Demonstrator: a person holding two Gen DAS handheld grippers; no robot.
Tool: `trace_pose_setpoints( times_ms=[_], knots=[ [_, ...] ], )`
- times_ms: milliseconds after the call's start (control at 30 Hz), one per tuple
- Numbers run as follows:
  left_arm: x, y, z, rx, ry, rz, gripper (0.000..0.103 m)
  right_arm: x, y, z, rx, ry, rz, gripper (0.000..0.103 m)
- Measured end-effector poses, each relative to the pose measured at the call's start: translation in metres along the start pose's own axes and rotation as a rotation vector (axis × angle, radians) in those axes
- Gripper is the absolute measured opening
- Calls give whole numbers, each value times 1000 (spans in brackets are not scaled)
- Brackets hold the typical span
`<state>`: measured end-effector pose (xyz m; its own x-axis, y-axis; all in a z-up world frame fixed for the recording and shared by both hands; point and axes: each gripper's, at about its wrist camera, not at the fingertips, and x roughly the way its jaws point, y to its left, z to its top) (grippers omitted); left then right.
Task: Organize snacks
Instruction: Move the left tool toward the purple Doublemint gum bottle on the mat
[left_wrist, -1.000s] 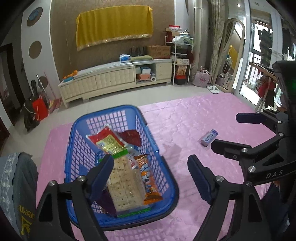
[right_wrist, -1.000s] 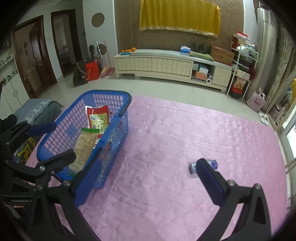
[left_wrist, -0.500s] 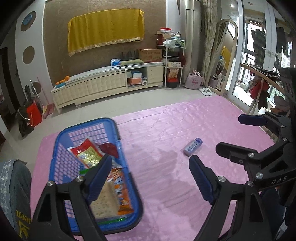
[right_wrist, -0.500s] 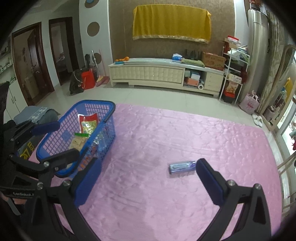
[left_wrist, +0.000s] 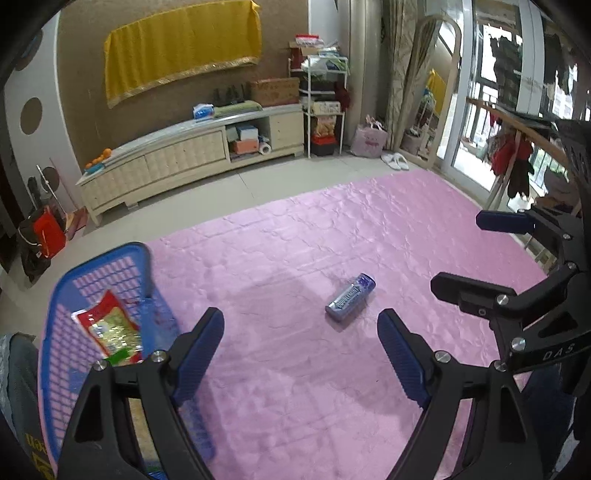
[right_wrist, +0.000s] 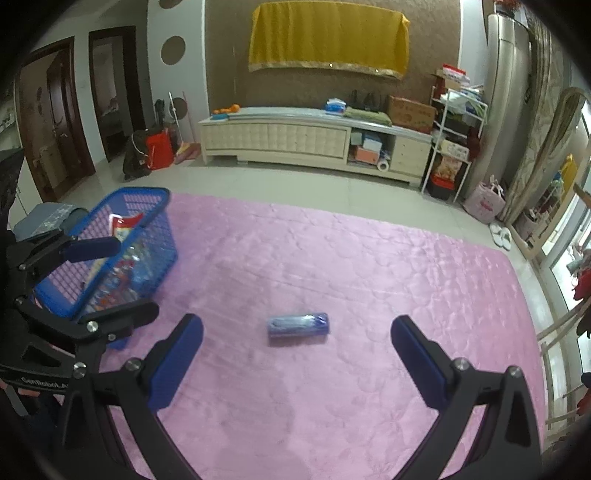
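Observation:
A small blue-purple snack pack (left_wrist: 350, 296) lies alone on the pink mat (left_wrist: 332, 229); it also shows in the right wrist view (right_wrist: 297, 325). A blue plastic basket (left_wrist: 99, 266) at the left holds several snacks, among them a red and yellow packet (left_wrist: 107, 328); the basket shows in the right wrist view (right_wrist: 147, 206) too. My left gripper (left_wrist: 301, 343) is open and empty, just short of the pack. My right gripper (right_wrist: 296, 349) is open and empty, with the pack ahead between its fingers. The right gripper also shows at the right of the left wrist view (left_wrist: 476, 258).
A cream TV cabinet (right_wrist: 295, 136) stands along the far wall under a yellow cloth (right_wrist: 325, 37). A white shelf rack (right_wrist: 454, 129), a mirror and a glass door are at the right. Red bags (right_wrist: 159, 147) stand near the doors at the left.
Both grippers have swung right, away from the basket and toward the blue-purple pack, which now sits closer and more central in both views. Both stay open.

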<state>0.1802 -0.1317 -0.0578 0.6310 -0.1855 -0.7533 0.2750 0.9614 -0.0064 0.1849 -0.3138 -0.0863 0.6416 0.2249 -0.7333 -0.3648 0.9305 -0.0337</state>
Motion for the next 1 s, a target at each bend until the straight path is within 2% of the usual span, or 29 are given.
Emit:
trace_pose_setpoints(
  times_ms=[267,433,700,867,1000],
  knots=[
    [45,-16,1,27,75,10,84,43,-32,-17,61,80,13,103],
    [75,-25,1,50,129,-11,84,65,-46,-28,94,125,2,103],
    [112,-41,-1,96,178,-56,84,83,-69,-38,161,142,-82,103],
    [130,-48,8,119,187,-112,84,85,-72,-41,127,142,-118,103],
    [149,-57,11,183,232,-143,84,92,-75,-46,98,163,-154,103]
  ],
)
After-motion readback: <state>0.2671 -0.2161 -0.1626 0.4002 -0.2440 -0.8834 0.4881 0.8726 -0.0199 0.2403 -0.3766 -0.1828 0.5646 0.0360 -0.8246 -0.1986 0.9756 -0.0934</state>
